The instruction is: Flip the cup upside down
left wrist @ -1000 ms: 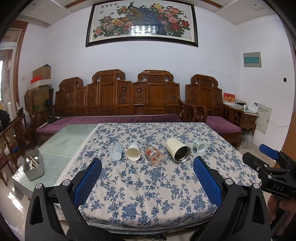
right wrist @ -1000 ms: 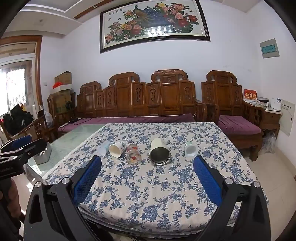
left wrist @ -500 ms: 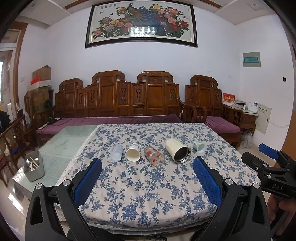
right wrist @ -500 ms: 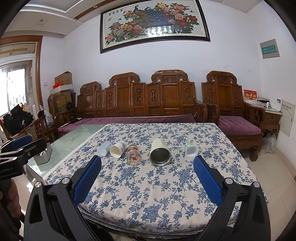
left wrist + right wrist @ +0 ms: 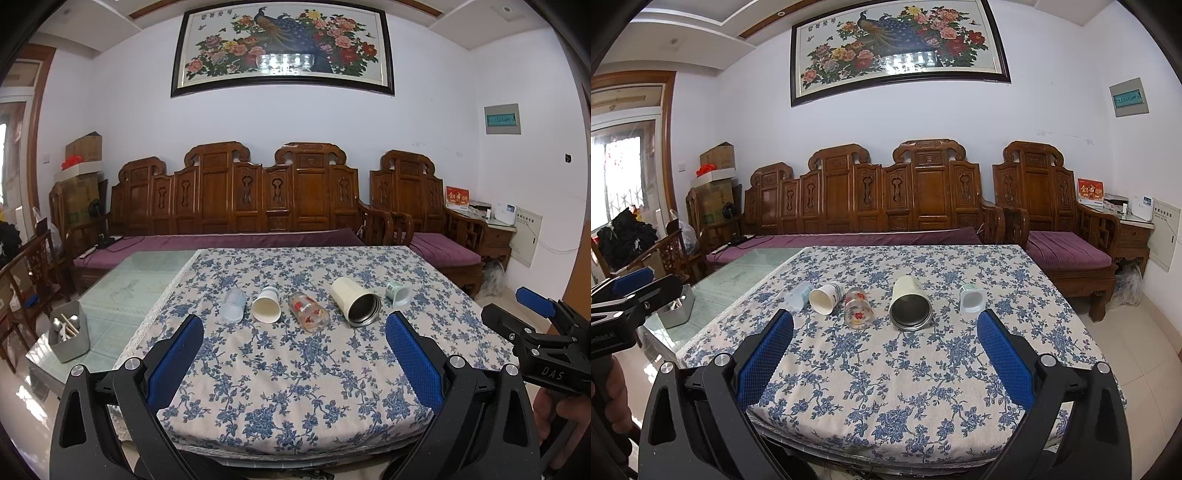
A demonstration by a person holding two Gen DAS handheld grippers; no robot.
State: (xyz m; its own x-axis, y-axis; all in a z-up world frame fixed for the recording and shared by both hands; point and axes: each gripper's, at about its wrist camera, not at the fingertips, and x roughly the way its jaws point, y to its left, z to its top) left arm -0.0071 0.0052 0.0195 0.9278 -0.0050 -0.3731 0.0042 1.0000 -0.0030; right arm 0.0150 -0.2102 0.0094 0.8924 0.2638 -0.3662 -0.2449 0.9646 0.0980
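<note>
Rolling is your main risk: five cups lie on their sides in a row across the middle of the flowered tablecloth (image 5: 295,369), and none is yet mouth-down. Your left gripper (image 5: 294,352) hangs at the near edge of the table with its jaws spread wide and nothing between them; your right gripper (image 5: 885,350) does the same, equally wide and empty, both well apart from the row. Seen from the left wrist, the clear plastic cup (image 5: 233,305) sits at about 11 o'clock of that gripper, the white paper cup (image 5: 266,305) just right of it, the printed glass (image 5: 308,312) near 12, the cream steel-lined tumbler (image 5: 355,302) toward 1, and the small pale green cup (image 5: 398,293) farthest right. Which one you are meant to flip the pictures do not tell. A round side on soft cloth likely rolls if one pad touches first, so the tumbler or the glass could trundle into its neighbour, since the paper cup and the glass lie close together. Squeezing the paper or clear plastic cup hard probably crushes the wall; squeezing the glass lightly may let it slip as you turn it. Coming in with jaws this wide between close neighbours could knock a second cup. The cloth itself may drag and bunch if a fingertip digs in. The right gripper also shows at 3 o'clock in the left view, so crossing arms could make the two collide.
</note>
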